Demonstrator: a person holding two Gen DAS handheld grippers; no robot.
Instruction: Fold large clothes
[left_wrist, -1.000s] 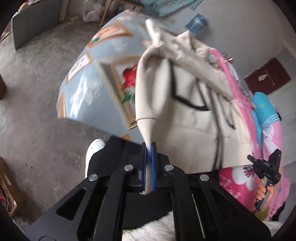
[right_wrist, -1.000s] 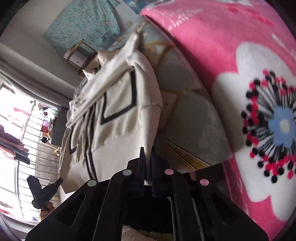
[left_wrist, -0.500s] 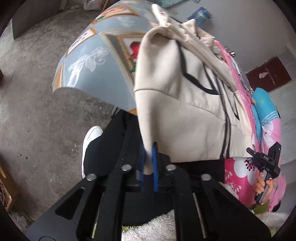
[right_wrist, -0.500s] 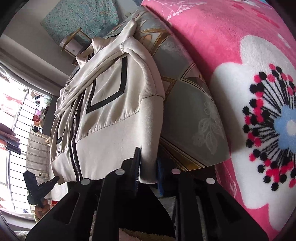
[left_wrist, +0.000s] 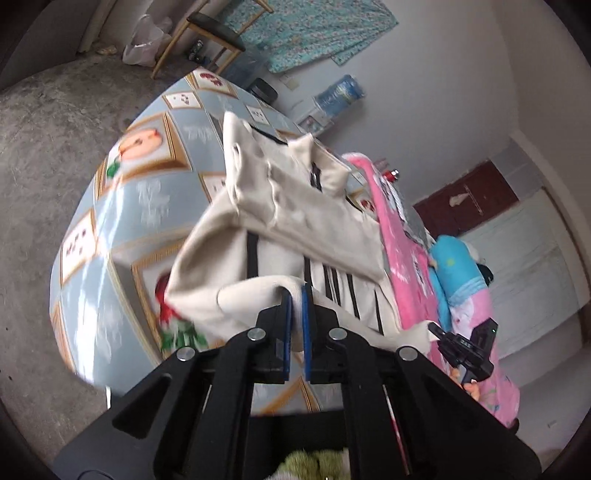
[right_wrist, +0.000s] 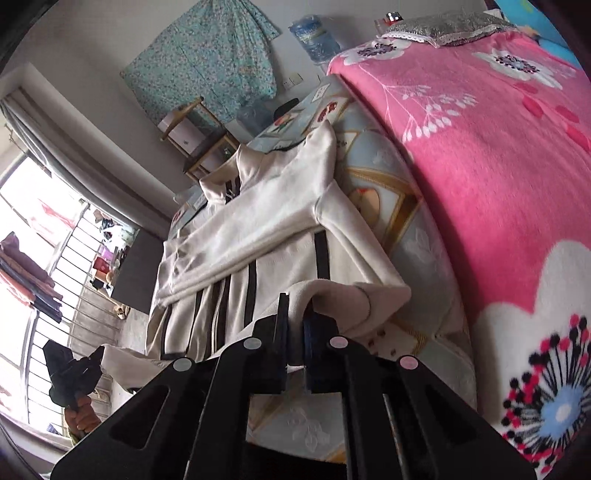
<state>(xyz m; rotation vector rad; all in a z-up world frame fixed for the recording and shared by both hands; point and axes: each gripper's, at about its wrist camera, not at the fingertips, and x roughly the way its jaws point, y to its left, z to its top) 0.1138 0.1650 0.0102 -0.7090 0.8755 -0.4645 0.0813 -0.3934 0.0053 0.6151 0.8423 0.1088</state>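
Just one jacket (left_wrist: 303, 218), two hand-held grippers.

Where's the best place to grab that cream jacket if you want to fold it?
Grip the cream jacket at the two bottom hem corners, coming from the near table edge. The hem lies nearest, with the collar far away. The left gripper and right gripper each pinch hem fabric, so it can lift evenly.
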